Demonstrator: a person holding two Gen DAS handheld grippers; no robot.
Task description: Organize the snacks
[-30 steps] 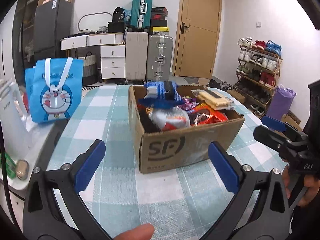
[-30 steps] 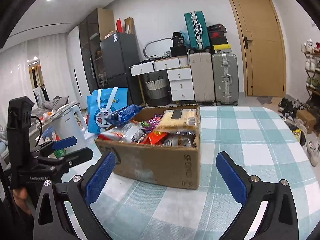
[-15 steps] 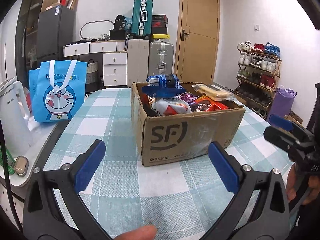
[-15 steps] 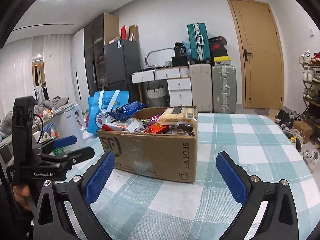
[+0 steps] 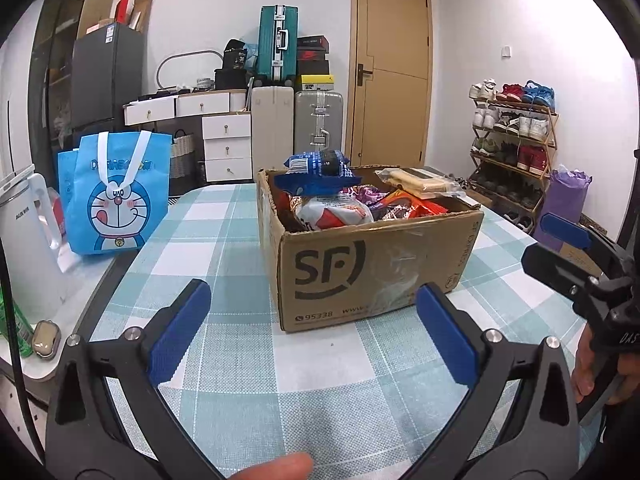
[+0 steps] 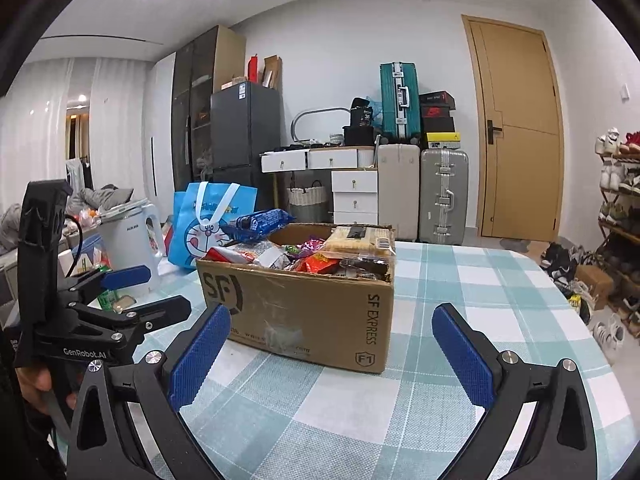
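Observation:
An open cardboard SF box (image 5: pixel 372 268) full of snack packets stands on the checked tablecloth; it also shows in the right wrist view (image 6: pixel 304 308). A blue cookie packet (image 5: pixel 318 170) lies on top at the box's left, a pale wafer pack (image 5: pixel 420 180) at its right. My left gripper (image 5: pixel 312 340) is open and empty, low in front of the box. My right gripper (image 6: pixel 332 352) is open and empty, in front of the box's right corner. Each gripper shows in the other's view: the right one (image 5: pixel 568 248), the left one (image 6: pixel 132 292).
A blue Doraemon bag (image 5: pixel 114 196) and a white kettle (image 5: pixel 28 240) stand left of the table on a side counter. The table's (image 6: pixel 500 280) right edge borders a shoe rack (image 5: pixel 516 144). Suitcases (image 5: pixel 296 128) and drawers stand behind.
Both grippers have dropped lower and tilted up, so the box now appears more side-on. Both stay open; nothing was picked up.

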